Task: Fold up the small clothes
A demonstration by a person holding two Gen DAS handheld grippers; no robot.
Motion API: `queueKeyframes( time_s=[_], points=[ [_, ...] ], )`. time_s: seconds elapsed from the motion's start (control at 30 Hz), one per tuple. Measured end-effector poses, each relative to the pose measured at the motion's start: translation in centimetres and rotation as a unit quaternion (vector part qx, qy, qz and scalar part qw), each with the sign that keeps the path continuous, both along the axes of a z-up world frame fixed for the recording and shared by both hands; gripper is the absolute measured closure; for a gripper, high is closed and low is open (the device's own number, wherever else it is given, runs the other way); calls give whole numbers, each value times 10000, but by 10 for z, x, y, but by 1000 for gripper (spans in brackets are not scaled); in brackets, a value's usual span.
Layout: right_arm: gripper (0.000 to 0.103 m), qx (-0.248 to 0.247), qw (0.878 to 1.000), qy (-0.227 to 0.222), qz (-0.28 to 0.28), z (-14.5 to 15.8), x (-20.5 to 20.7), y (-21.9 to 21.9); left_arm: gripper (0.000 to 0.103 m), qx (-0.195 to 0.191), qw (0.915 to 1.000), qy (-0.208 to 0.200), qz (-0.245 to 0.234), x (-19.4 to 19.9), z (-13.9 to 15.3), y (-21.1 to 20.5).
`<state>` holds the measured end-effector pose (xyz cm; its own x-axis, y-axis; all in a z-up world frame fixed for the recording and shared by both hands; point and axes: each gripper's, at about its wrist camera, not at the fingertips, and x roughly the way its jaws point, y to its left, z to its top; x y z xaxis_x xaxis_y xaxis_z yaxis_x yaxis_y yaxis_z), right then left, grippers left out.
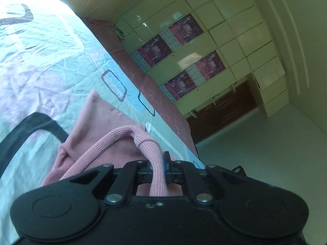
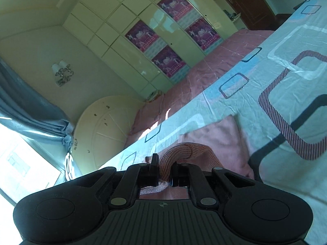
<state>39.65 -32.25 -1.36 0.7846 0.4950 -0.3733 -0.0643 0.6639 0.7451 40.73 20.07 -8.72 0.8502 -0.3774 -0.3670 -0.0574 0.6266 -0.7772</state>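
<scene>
Nearest the lens in each wrist view, the jaws are pressed together on cloth: the left gripper (image 1: 158, 163) pinches a ribbed band of the small pink knit garment (image 1: 98, 120), and the right gripper (image 2: 164, 169) pinches another ribbed band of the same piece (image 2: 220, 140); both pinches look deep, with fabric bunched between the pads. Beyond the jaws the rest of the garment trails down onto the pale bedsheet printed with rounded rectangles (image 1: 51, 61), part lifted, part resting on it; it appears mid-fold, the held edge being carried over the body. To do this well, I judge both hands should travel level with each other, keeping the edge taut so no crease sets in; lower it squarely onto the lying half before letting go. Farther off lie a dusty-pink quilted cover (image 2: 204, 67) along the bed's far side, then a cream wardrobe bearing purple posters (image 2: 171, 6).
</scene>
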Motion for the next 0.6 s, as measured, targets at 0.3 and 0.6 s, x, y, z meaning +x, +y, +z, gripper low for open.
queueKeyframes(
  time_s=[0.3,0.6],
  points=[
    [95,-59,9948,1004,-172,-77,140,13,99,387,9953,844,-263,148,-57,11],
    [37,208,9964,803,-173,-107,161,1,32,893,9944,358,-428,164,-62,19]
  ],
)
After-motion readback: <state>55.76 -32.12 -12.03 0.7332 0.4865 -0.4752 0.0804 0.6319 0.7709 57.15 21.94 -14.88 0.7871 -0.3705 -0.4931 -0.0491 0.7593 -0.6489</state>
